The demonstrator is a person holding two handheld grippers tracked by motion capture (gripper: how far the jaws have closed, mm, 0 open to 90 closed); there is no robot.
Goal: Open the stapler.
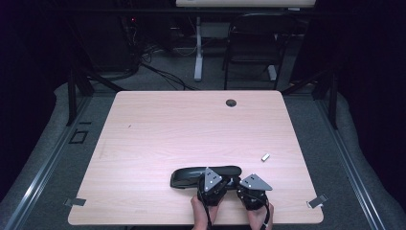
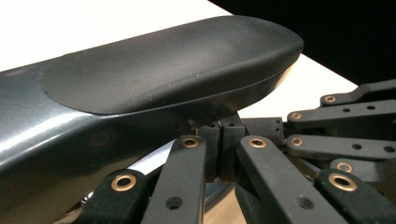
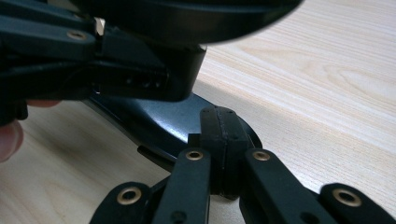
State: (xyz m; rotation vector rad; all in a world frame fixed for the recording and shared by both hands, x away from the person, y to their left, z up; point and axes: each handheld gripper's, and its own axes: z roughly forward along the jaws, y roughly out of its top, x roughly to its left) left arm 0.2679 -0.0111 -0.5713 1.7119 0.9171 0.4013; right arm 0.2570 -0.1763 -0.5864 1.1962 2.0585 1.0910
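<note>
At the lower middle of the high view, a black stapler [image 1: 206,176] lies on the table [image 1: 158,129]. Left gripper [image 1: 214,182] and right gripper [image 1: 249,188] sit at its right end, jaws pressed together, gripping nothing visible.

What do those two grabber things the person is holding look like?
Both are black. The left gripper and right gripper each carry a grey three-cornered plate on top. Their fingers are black blocks on flat black bars with brass-coloured rivets.
</note>
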